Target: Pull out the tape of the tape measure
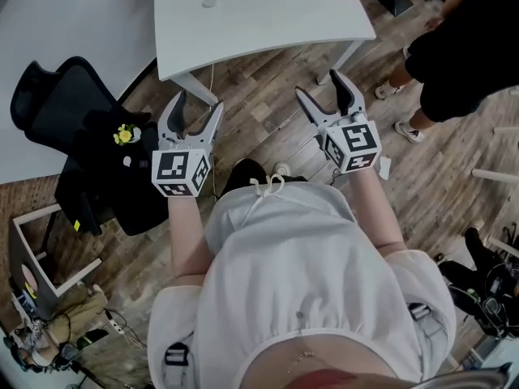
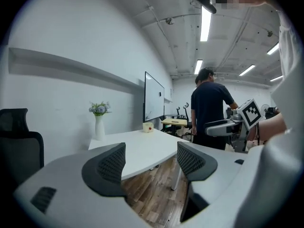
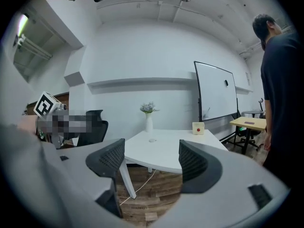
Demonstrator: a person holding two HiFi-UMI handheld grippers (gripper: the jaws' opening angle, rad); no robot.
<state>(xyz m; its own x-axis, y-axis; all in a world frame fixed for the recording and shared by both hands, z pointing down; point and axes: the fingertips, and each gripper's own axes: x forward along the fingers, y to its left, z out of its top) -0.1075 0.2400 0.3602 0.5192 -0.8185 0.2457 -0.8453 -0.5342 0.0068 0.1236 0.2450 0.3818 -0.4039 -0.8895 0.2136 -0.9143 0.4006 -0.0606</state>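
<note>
While you face the white rectangular counter (image 1: 268, 14), your grey left gripper (image 1: 199, 101) and right gripper (image 1: 318, 83) stand with jaws released, empty. No tape measure identifiable; only a small pale object (image 1: 210, 2) lies ahead on it, neither hand clearly nearer.

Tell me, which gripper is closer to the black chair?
Left. The left gripper is right next to the chair, on its table-facing side. The right gripper is farther away, past the left one, nearer the standing person.
</note>
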